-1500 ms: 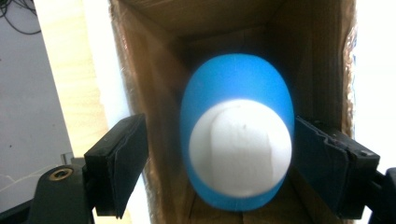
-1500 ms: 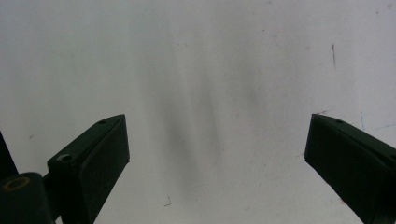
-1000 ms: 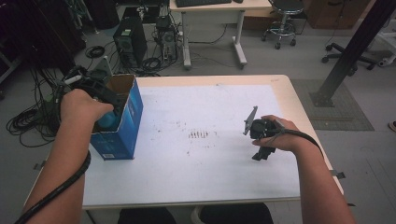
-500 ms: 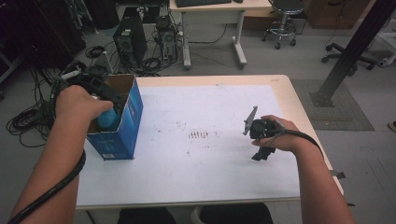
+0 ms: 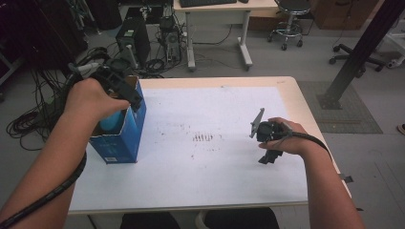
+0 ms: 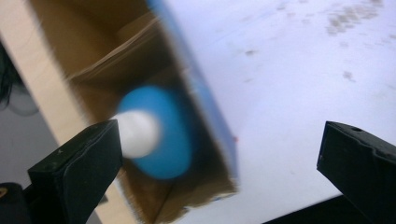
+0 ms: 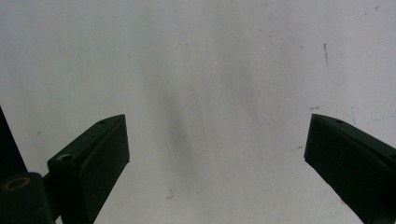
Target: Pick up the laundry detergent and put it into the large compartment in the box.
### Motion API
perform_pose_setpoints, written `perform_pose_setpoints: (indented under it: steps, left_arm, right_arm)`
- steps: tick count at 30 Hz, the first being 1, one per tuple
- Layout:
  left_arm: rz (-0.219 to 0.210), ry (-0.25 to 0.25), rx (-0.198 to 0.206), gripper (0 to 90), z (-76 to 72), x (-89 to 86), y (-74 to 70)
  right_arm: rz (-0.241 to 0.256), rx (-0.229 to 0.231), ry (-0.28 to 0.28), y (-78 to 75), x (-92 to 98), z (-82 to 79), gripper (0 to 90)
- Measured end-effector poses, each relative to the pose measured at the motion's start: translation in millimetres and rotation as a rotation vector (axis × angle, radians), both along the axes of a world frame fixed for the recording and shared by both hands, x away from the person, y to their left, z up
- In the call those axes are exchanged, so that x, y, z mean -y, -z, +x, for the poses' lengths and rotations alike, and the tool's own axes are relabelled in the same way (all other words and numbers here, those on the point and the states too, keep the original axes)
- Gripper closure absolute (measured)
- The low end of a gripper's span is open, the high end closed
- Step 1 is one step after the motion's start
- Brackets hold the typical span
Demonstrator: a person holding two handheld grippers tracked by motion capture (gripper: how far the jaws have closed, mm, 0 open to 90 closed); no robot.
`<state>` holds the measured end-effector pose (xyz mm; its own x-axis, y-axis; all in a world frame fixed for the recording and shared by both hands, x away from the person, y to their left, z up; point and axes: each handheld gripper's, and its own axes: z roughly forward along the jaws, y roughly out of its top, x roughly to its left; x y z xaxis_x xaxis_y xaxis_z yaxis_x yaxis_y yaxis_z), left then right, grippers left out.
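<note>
Left gripper [image 6: 219, 154]: jaws are seen spread wide in the left gripper view, nothing pinched between them. Beyond the left jaw, a blue bottle [image 6: 161, 133] with a white cap [image 6: 137, 133] is seen lying inside an open blue cardboard box [image 6: 205, 100]; bottle and box are blurred there. The bottle is not touched by either jaw.

In the high view, the left gripper [image 5: 122, 78] is held above the far end of the box [image 5: 129, 136], gripped by the left hand [image 5: 90, 98]. The pale blue of the bottle [image 5: 111, 121] is glimpsed in the box opening, just under the hand. The box is stood on the left part of the table, near its left edge, brown interior exposed at the top.

Right gripper [image 7: 217, 154]: jaws are seen wide apart in the right gripper view, nothing between them; the white table cover [image 7: 210, 60] with faint scuffs is seen beyond them.

In the high view, the right gripper [image 5: 265, 138] is held low over the right part of the table [image 5: 200, 191], in the right hand [image 5: 284, 138], well apart from the box. A patch of small dark marks [image 5: 204, 138] is noted on the white cover between the box and the right gripper.

Cable [image 5: 52, 191] is seen trailing along the left forearm from the left gripper.
</note>
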<state>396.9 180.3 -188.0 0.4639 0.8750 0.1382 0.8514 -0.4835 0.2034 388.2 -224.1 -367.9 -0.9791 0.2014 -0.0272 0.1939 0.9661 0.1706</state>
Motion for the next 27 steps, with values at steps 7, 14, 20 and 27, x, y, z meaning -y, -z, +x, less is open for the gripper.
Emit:
perform_pose_setpoints:
  steps: [7,14,20,27]
  left_arm:
    - [0.008,0.131,-0.002,0.6,-9.0,31.9,-8.2]
    - [0.014,0.236,-0.011,0.6,-17.0,50.6,-11.8]
    - [0.036,0.331,-0.015,0.7,-27.4,67.9,-13.5]
    - [0.063,0.48,-0.032,1.2,-37.3,88.0,-6.6]
  right_arm:
    - [-0.005,-0.002,0.007,-2.2,1.8,-1.1,6.5]
    - [-0.008,0.0,-0.003,-4.5,1.6,-1.5,6.5]
    - [-0.007,0.006,-0.01,-7.3,0.0,-2.3,6.5]
    - [-0.006,0.005,-0.016,-9.4,-1.1,-3.4,6.5]
